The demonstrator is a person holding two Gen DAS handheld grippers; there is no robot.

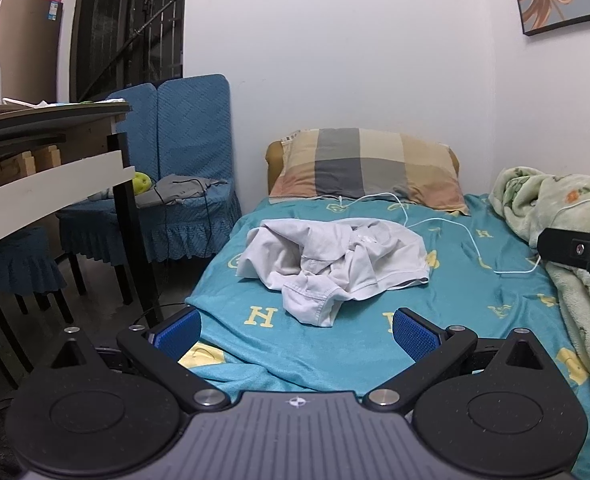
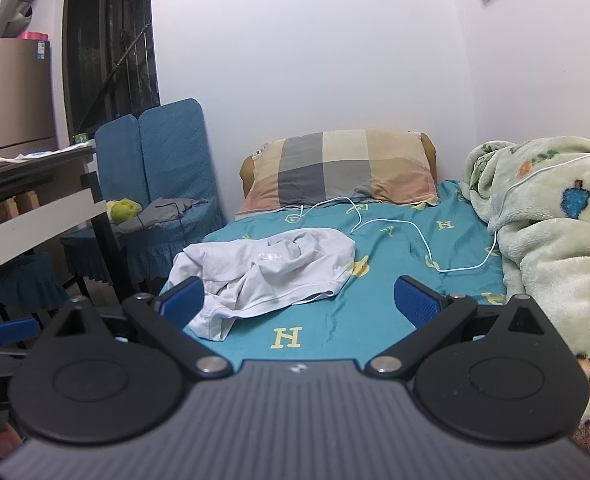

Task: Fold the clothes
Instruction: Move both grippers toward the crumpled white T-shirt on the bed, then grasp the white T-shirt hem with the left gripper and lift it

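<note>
**Crumpled shirt on the bed, both grippers spread and empty**

The shirt point(image 1: 331, 264) lies in a rumpled heap on the teal sheet point(image 1: 475, 292), near the bed's left edge and short of the pillow point(image 1: 365, 168). It is not folded: hems, a sleeve and the body overlap in loose ridges. The left gripper point(image 1: 295, 330) hangs just short of the heap with its jaws wide apart and nothing between them. The right gripper point(image 2: 299, 300) is likewise spread and empty, its left pad over the shirt's near hem.

Risks, as I judge them:

- The layers are bunched, so a pinch may catch two thicknesses at once and the shirt would lift as a wad instead of spreading flat.
- The sheet is soft and wrinkled under the heap; a low pinch could take sheet along with cloth.
- The shirt sits close to the bed's left edge, so a sideways pull could slide part of it off toward the floor.
- A white cable point(image 1: 471, 240) runs from under the pillow across the sheet, passing just beside the shirt's far right side, and goes on over the blanket point(image 2: 551, 240). Spreading the shirt to the right could snag or drag it.

The blanket is piled along the right side and narrows the flat room for laying the shirt out. A table point(image 1: 47, 176) and blue chairs point(image 1: 187, 160) stand to the left, off the bed.
</note>
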